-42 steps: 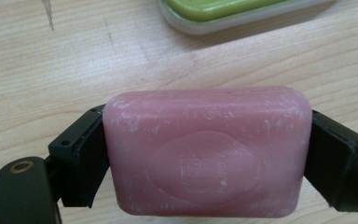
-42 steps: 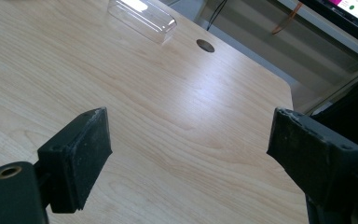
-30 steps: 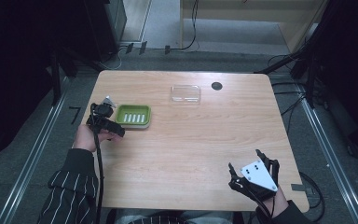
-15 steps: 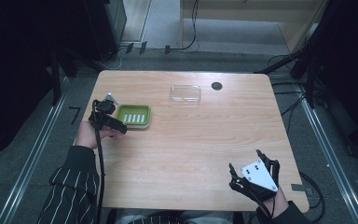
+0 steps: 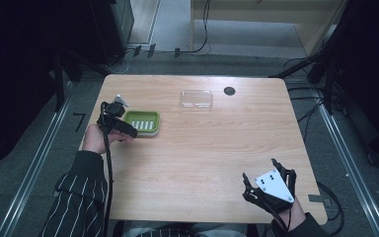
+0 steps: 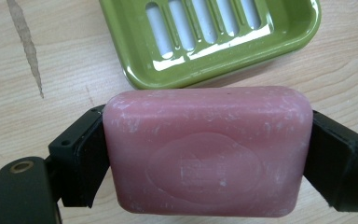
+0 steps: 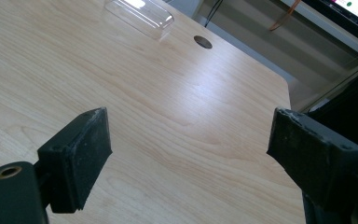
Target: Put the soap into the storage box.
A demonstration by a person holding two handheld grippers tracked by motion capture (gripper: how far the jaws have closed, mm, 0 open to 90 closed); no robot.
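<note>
One pale wooden table with rounded corners (image 5: 202, 163). One green slotted plastic soap dish (image 5: 141, 122), near the table's left edge. One pink rounded bar of soap (image 6: 207, 149). One clear rectangular plastic lid (image 5: 196, 98), near the far edge. One dark round cable hole (image 5: 229, 91), just beside that lid. Two black two-jaw grippers: left (image 5: 112, 118), right (image 5: 269, 190).

The pink soap (image 6: 208, 151) between the left jaws hides the near rim of the green dish (image 6: 214, 42) beyond them — its far end is cut off by the frame. Beyond the right jaws, the clear lid (image 7: 140, 16) is cropped too — only its near part shows.
</note>
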